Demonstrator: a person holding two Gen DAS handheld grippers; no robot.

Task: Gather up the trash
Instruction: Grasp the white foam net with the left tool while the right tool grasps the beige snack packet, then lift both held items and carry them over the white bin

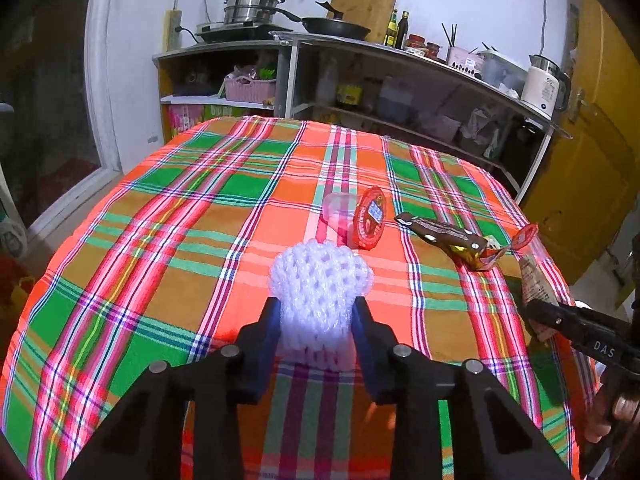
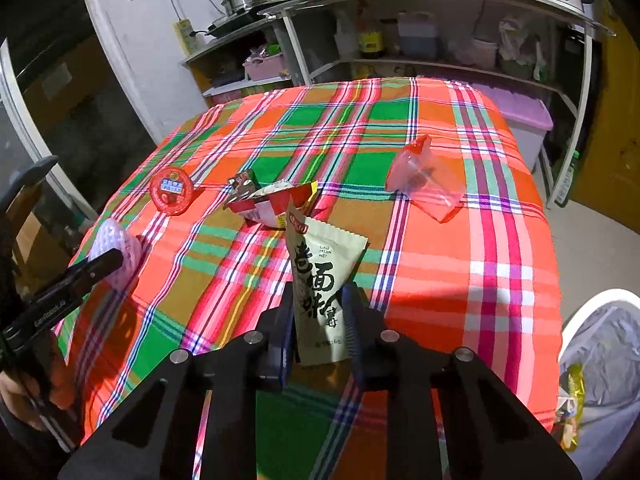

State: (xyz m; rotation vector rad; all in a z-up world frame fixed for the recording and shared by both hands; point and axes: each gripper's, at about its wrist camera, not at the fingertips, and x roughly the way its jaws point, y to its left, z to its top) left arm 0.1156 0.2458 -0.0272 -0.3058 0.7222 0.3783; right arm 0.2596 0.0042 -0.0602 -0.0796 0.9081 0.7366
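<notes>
Your left gripper (image 1: pixel 316 320) is clamped on the white foam net (image 1: pixel 320 280); your right gripper (image 2: pixel 320 320) is clamped on the pale sachet (image 2: pixel 320 276), both above the tablecloth (image 2: pixel 500 240). Keep both grips firm, lift clear, then carry toward the bin (image 2: pixel 608 332) at right.

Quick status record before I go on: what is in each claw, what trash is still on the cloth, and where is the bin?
left claw: shut on white foam net
right claw: shut on pale green sachet
still on tablecloth: red-lidded cup, torn brown wrapper, crumpled red wrapper, clear red-tinted bag
bin: white-lined, past the table's right edge, some trash already inside
</notes>
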